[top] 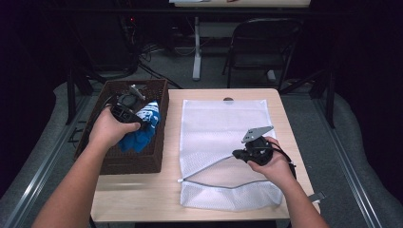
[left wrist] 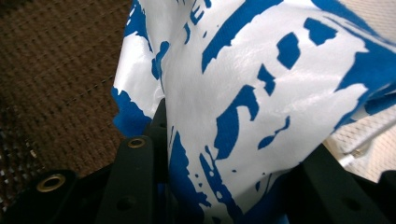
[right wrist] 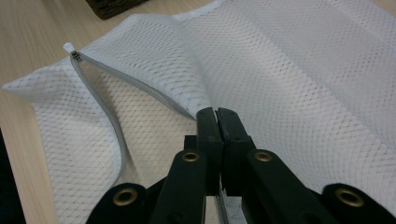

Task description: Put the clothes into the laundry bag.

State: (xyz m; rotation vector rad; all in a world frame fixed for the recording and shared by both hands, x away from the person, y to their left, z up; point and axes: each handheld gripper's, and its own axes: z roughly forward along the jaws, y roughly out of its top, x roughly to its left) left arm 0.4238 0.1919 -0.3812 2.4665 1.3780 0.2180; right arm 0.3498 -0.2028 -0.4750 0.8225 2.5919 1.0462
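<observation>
Left gripper (top: 135,114) grips blue-white cloth (top: 142,128); right gripper (top: 240,153) pinches mesh bag (top: 223,118)

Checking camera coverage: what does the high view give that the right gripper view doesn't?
High view alone: the left gripper holding a blue-and-white garment over the brown wicker basket, and a folding chair behind the table. Right gripper view alone: jaws pinched together on the mesh edge by the zipper, plus the zipper pull at its end. Both: the white mesh laundry bag, the right gripper and the wooden table.
</observation>
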